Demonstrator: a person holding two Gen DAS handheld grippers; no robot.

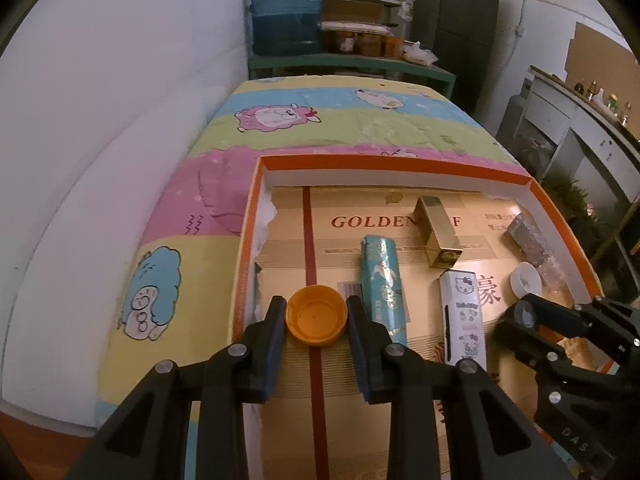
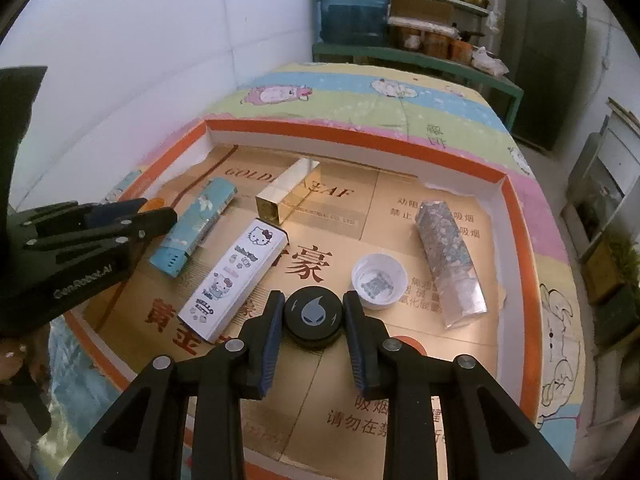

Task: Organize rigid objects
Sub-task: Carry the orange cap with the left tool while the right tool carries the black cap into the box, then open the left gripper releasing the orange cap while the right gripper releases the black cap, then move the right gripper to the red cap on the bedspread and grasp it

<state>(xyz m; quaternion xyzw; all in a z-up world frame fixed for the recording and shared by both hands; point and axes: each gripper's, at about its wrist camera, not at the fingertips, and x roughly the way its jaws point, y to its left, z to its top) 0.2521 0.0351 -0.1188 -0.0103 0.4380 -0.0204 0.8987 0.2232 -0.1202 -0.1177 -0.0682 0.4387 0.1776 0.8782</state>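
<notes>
An orange-rimmed tray [image 1: 400,162] lined with gold cardboard lies on a cartoon blanket. My left gripper [image 1: 317,322] is shut on an orange cap [image 1: 316,316], open side up, at the tray's near left. My right gripper [image 2: 313,316] is shut on a black cap with a drop logo [image 2: 313,314], and shows in the left wrist view [image 1: 520,316]. In the tray lie a teal box [image 1: 382,282], a gold box [image 1: 436,236], a Hello Kitty box [image 2: 236,276], a white cap [image 2: 379,278] and a speckled clear box [image 2: 448,256].
The tray [image 2: 360,138] sits on a bed with a sheep-print blanket [image 1: 320,120] against a white wall at left. A blue water jug [image 1: 286,8] and shelves stand behind the bed. A cabinet [image 1: 580,140] is at right.
</notes>
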